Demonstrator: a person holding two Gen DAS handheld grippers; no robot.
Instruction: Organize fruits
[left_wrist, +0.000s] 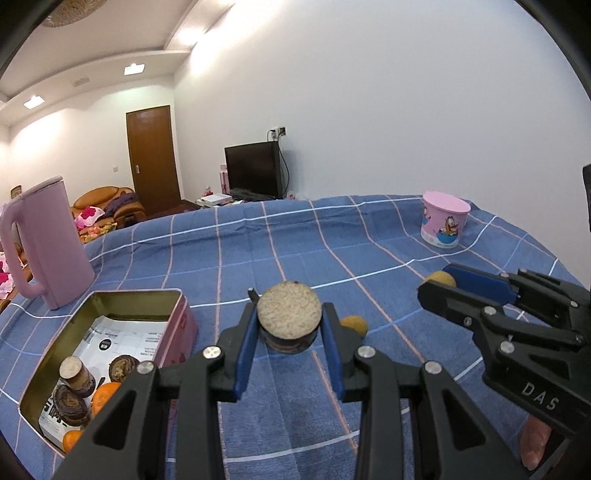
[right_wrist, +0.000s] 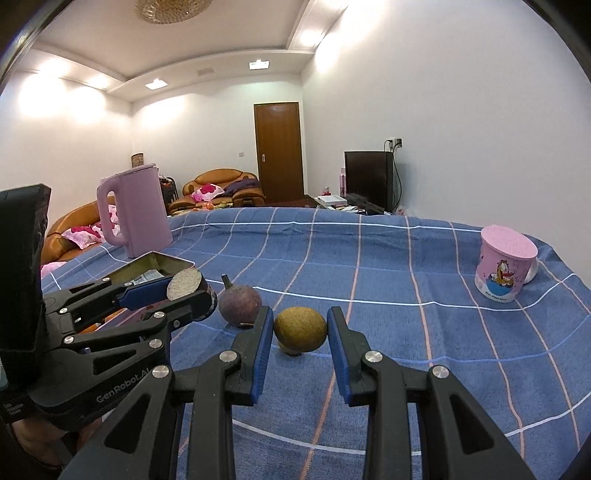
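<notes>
My left gripper (left_wrist: 289, 334) is shut on a round cut fruit piece (left_wrist: 289, 315) with a pale grainy top and dark skin, held just above the cloth. To its left stands an open pink tin (left_wrist: 110, 306) holding similar pieces (left_wrist: 75, 373) and oranges (left_wrist: 105, 395). My right gripper (right_wrist: 300, 332) is open around a yellow-brown round fruit (right_wrist: 300, 329) on the cloth; its jaws stand on either side, with small gaps. A purple mangosteen (right_wrist: 240, 304) lies just left of it. A second yellow-brown fruit (left_wrist: 354, 325) lies behind the left gripper.
A pink kettle (right_wrist: 135, 214) stands at the table's far left behind the tin. A pink cartoon cup (right_wrist: 504, 264) stands at the far right. The blue checked cloth (right_wrist: 369, 258) covers the table. The two grippers are close side by side.
</notes>
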